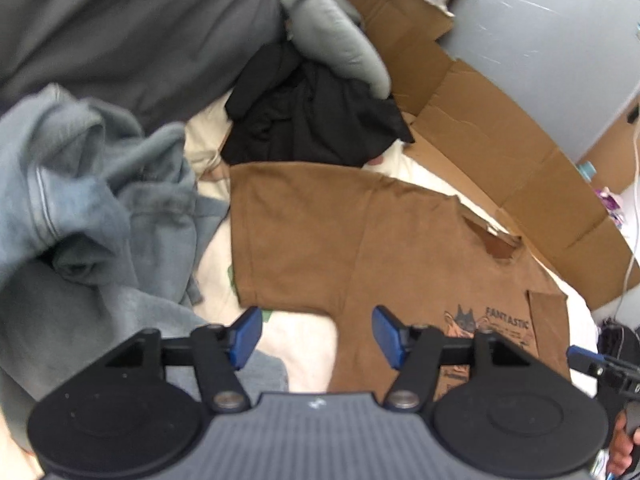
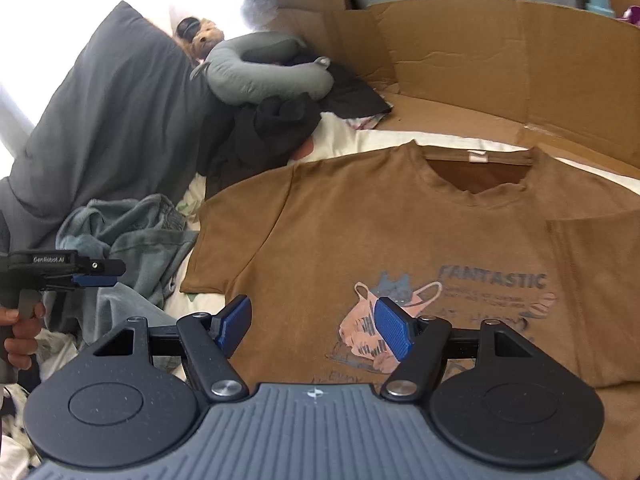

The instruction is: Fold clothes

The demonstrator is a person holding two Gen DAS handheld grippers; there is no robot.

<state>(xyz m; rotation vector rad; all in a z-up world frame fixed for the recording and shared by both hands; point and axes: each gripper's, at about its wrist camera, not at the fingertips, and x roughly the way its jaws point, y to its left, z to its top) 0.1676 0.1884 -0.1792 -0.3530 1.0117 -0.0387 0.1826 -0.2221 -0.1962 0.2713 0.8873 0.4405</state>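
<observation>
Your left gripper and right gripper, both spread apart and empty, hover over the brown T-shirt (print side up, one sleeve folded in) lying flat on the bed.

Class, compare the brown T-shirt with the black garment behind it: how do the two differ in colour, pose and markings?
The brown T-shirt lies spread flat, front up; the black garment sits crumpled in a heap. The brown T-shirt carries a printed picture and lettering; the black garment shows none. Both rest on the pale bedding, untouched by either gripper.
</observation>
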